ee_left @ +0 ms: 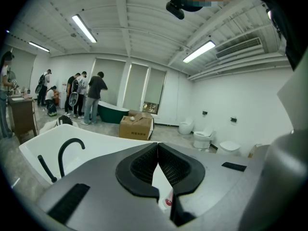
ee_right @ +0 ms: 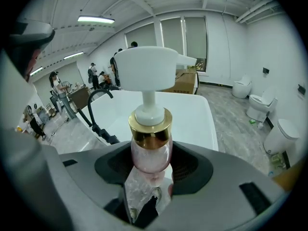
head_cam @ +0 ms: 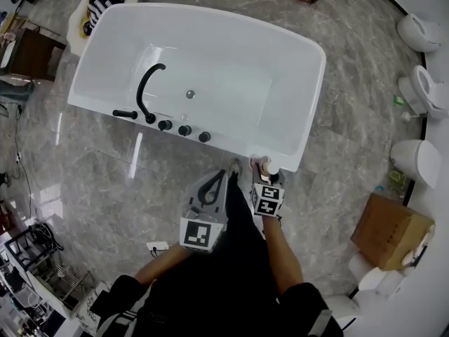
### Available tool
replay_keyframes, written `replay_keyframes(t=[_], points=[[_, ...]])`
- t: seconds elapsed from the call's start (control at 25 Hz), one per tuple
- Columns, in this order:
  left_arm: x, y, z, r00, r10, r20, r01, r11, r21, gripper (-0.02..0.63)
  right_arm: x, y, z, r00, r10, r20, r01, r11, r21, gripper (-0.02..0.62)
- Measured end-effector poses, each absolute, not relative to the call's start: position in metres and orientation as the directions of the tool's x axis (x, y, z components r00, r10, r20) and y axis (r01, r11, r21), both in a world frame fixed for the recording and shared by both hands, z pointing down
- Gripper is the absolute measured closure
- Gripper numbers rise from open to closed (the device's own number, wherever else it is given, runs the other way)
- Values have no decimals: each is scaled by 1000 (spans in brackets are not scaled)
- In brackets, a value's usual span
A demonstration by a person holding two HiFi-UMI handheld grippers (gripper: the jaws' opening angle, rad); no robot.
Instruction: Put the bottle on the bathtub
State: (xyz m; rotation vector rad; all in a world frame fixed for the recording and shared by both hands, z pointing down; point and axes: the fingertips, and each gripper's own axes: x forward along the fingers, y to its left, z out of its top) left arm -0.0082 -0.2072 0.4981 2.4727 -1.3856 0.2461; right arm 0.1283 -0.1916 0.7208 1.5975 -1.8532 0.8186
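Both forearms reach forward and down toward the bathtub (head_cam: 245,83). The right gripper (ee_right: 151,163) clamps a pink bottle (ee_right: 150,141) upright at the tub's near corner. I cannot tell if the bottle touches the rim. The left gripper (ee_left: 157,150), just beside it, has its jaws together on nothing. Only the right gripper view shows the bottle's gold collar and white pump.

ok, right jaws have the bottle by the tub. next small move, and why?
Probably ease the right gripper forward and down until the bottle stands on the tub's near rim, then open. The jaws are shut on the upright bottle, and the head view shows it at the rim's near corner. I cannot tell whether it touches.
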Motion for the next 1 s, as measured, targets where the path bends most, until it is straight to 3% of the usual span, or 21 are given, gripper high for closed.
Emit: replay_keyframes(t=[1.0], points=[[2, -241, 514, 507, -802, 316, -862, -473, 183, 589, 141, -227, 806, -117, -565, 817, -993, 80, -87, 377]])
